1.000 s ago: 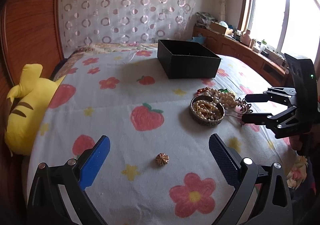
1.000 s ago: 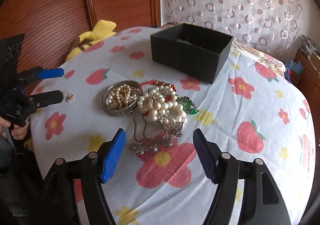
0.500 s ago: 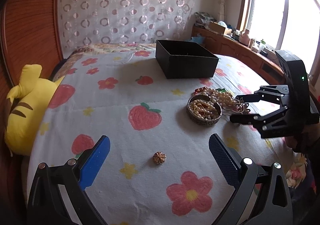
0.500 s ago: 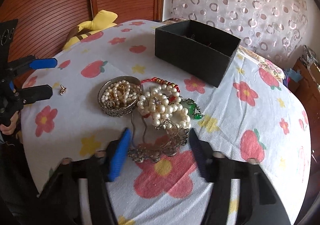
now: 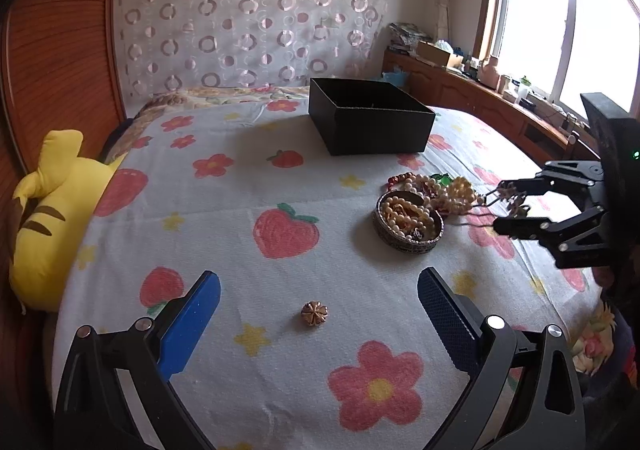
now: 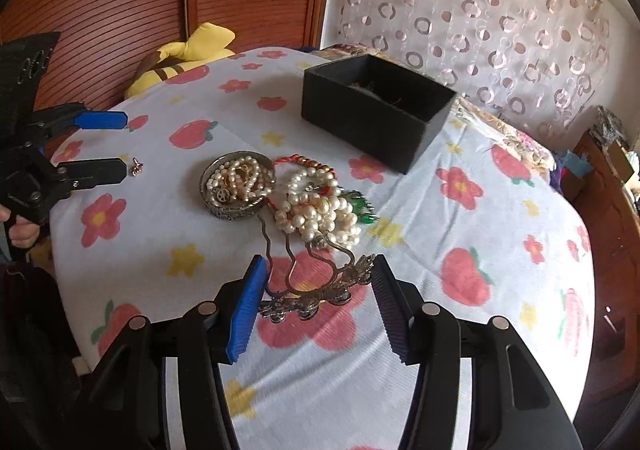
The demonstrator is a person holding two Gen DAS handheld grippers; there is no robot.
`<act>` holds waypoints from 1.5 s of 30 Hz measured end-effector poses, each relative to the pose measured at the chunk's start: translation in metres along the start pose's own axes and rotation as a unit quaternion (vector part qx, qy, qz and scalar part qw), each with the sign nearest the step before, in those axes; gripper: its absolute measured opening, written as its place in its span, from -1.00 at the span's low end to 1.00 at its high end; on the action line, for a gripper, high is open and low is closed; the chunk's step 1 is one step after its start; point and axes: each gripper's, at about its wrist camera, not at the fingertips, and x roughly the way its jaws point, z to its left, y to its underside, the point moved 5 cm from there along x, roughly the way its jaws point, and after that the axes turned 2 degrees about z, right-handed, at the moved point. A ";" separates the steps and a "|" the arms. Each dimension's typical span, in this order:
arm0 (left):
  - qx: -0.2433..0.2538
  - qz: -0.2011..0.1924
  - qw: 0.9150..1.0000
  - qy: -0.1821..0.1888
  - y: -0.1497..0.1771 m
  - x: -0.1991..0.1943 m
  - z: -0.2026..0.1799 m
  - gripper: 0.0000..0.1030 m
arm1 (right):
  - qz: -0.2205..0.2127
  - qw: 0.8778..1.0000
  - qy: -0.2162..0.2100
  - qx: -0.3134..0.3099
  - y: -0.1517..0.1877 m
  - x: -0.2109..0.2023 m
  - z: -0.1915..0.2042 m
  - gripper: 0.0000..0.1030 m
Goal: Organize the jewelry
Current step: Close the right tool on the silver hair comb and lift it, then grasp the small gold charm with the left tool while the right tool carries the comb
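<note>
The hair comb [image 6: 316, 282] lies on the bed [image 6: 460, 250] between the right tongs [image 6: 316, 304], which stand apart around its ornate top. It looks stiff, light metal; grip that top bar. The left tongs [image 5: 318, 304], also apart, frame a small brooch [image 5: 314, 314].

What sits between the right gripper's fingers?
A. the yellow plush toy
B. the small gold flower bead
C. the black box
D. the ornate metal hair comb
D: in the right wrist view the right gripper brackets the ornate metal hair comb, fingers not visibly clamped.
</note>
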 end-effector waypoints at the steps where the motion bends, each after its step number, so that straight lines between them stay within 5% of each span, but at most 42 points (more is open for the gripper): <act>1: 0.000 0.000 1.000 -0.001 0.000 0.000 0.000 0.85 | 0.000 1.000 0.004 0.000 0.001 -0.003 -0.002 0.09; 21: 0.010 0.003 1.000 0.008 0.009 -0.005 -0.003 0.82 | -0.006 0.999 0.034 0.027 0.034 -0.040 -0.036 0.09; 27: 0.015 0.017 1.000 0.016 0.012 0.002 -0.006 0.08 | -0.012 0.999 0.033 0.037 0.037 -0.043 -0.037 0.09; 29: 0.016 0.028 0.999 0.010 0.014 0.006 -0.005 -0.36 | -0.015 0.999 0.032 0.037 0.036 -0.044 -0.035 0.09; 38: 0.022 0.036 0.999 -0.012 0.018 0.013 -0.001 -0.73 | -0.034 0.998 0.031 0.030 0.026 -0.057 -0.028 0.09; 45: 0.018 0.024 1.000 -0.001 0.013 0.007 -0.004 -0.73 | -0.042 0.998 0.027 0.025 0.016 -0.056 -0.023 0.09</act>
